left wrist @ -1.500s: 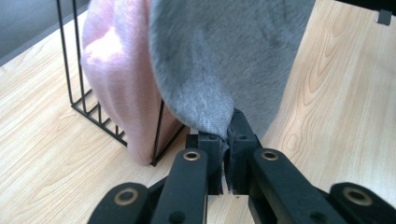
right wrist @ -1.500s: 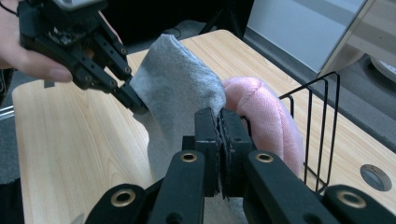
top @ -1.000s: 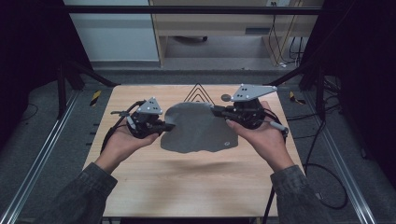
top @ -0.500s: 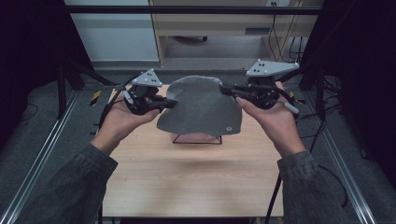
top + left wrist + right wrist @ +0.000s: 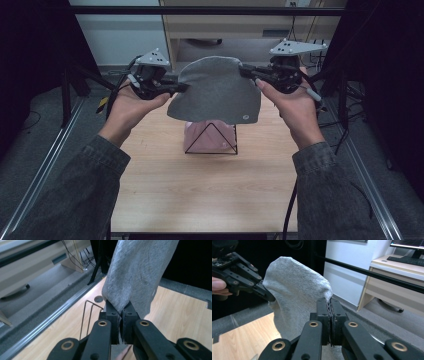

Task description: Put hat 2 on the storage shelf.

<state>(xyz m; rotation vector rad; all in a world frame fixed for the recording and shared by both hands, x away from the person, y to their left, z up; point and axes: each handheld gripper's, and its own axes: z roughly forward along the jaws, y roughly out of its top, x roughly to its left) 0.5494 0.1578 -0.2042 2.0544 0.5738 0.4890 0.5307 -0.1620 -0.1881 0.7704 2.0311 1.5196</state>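
Clamping grey cloth (image 5: 216, 90) edges: left claw (image 5: 181, 88), right claw (image 5: 246, 71); wire stand (image 5: 211, 138) holds pink item (image 5: 205, 140).

wooden table (image 5: 200, 190), wire stand (image 5: 210, 138), pink cloth (image 5: 202, 137) behind it

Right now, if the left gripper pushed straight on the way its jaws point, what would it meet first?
The grey beanie it already pinches. Beyond the cloth, the line runs toward the right gripper holding the opposite edge, though depth there is hard to judge.
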